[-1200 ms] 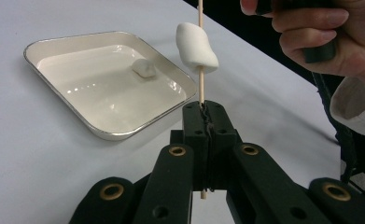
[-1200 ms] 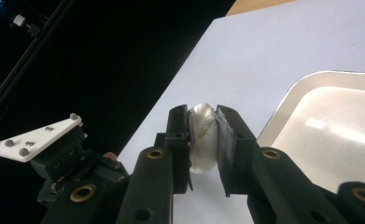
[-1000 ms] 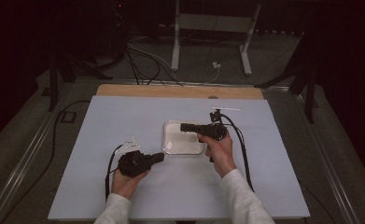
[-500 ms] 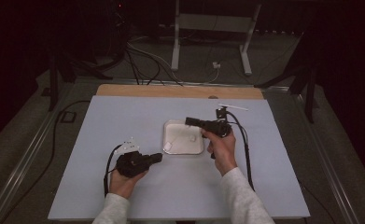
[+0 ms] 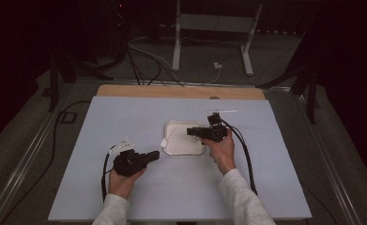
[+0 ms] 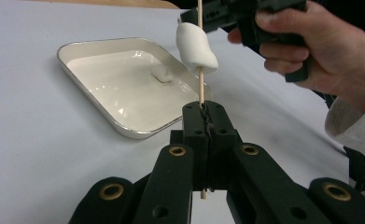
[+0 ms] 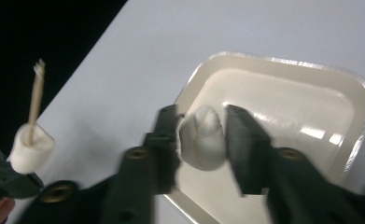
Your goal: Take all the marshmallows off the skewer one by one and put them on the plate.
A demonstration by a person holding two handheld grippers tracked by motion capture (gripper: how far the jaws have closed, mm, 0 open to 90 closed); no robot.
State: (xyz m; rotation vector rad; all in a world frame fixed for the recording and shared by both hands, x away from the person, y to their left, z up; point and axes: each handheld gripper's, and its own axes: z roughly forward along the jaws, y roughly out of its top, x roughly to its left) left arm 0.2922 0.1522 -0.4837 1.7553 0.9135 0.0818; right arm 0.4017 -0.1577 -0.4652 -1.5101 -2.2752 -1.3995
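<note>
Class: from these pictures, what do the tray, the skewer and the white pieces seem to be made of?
Shallow square white tray: probably glazed ceramic or enamel; glossy highlights, thin metallic-looking rim. Thin tan skewer: likely wood or bamboo; matt, frayed tip. Soft white marshmallow-like pieces: spongy, matt, powdery surface.

Pale blue table (image 5: 125,117); wooden strip (image 5: 139,91) behind; cables (image 5: 148,61), perhaps stand legs (image 5: 176,51).

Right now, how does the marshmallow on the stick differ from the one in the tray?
The skewered marshmallow sits up in the air on a wooden stick, which the left hand-held gripper clamps; the tray marshmallow is low in the white tray, between the right hand-held gripper's jaws. The skewered one is pierced through; the tray one shows no stick. Both are white and soft-looking.
</note>
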